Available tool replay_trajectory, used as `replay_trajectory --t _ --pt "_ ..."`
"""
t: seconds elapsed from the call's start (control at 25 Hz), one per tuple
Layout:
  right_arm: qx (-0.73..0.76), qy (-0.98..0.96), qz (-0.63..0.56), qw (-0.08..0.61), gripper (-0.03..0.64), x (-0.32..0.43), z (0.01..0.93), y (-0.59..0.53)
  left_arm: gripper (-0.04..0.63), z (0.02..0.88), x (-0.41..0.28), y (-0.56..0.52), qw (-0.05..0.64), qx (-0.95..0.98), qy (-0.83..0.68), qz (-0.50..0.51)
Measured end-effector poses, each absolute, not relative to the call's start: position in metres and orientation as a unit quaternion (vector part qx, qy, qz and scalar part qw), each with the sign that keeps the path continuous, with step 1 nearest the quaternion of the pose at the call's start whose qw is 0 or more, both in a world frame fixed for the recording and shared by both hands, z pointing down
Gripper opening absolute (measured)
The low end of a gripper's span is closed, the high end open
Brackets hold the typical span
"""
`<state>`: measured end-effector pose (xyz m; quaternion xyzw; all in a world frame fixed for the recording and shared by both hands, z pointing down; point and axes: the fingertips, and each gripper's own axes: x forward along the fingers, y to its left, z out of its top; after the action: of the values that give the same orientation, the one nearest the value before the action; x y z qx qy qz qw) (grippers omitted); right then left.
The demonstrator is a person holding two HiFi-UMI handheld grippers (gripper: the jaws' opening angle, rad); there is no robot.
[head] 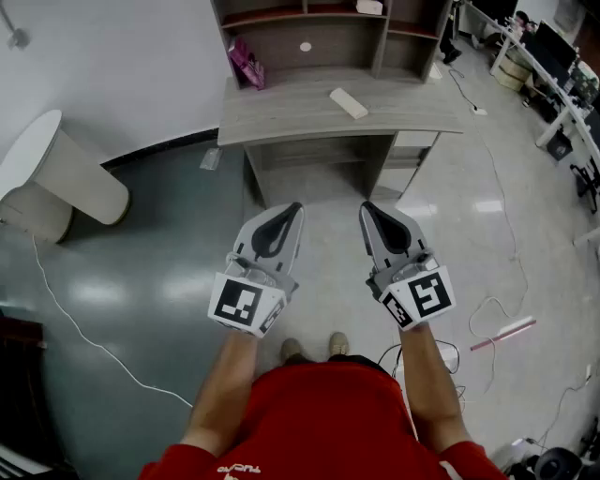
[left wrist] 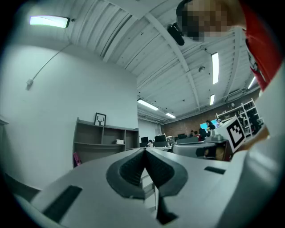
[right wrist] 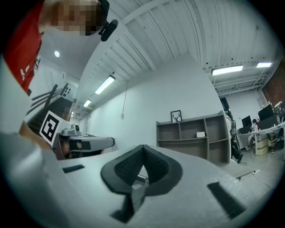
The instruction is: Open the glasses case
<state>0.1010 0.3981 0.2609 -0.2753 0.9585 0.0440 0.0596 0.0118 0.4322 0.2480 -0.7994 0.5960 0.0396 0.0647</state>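
Note:
A pale oblong glasses case [head: 348, 102] lies closed on the grey desk [head: 281, 117], well ahead of both grippers. My left gripper [head: 297, 207] and right gripper [head: 365, 206] are held side by side over the floor in front of the desk, pointing at it. Both are shut with nothing between the jaws. In the left gripper view the left gripper [left wrist: 144, 150] has its jaws meeting at the tip, and in the right gripper view so does the right gripper [right wrist: 143, 147]. The case is hidden in both gripper views.
A shelf unit [head: 309, 37] stands on the desk's back, with a pink object [head: 247, 64] at its left and a small white box [head: 369, 7] above. A white round table [head: 42, 169] stands at the left. Cables [head: 89, 342] trail over the floor. Office desks [head: 553, 84] fill the right.

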Motion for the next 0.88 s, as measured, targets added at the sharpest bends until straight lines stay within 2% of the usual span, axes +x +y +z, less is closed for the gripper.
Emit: replay_trajectory --t 0.24,0.88 --pt "-0.263 0.961 0.021 0.085 0.003 0.115 0.259 0.389 0.008 0.249 0.022 0.423 0.065 -0.796 0.601 0.035" --pt "-0.250 0.964 0.034 0.081 0.003 0.163 0.269 0.328 0.009 0.258 0.054 0.362 0.063 -0.772 0.632 0.014"
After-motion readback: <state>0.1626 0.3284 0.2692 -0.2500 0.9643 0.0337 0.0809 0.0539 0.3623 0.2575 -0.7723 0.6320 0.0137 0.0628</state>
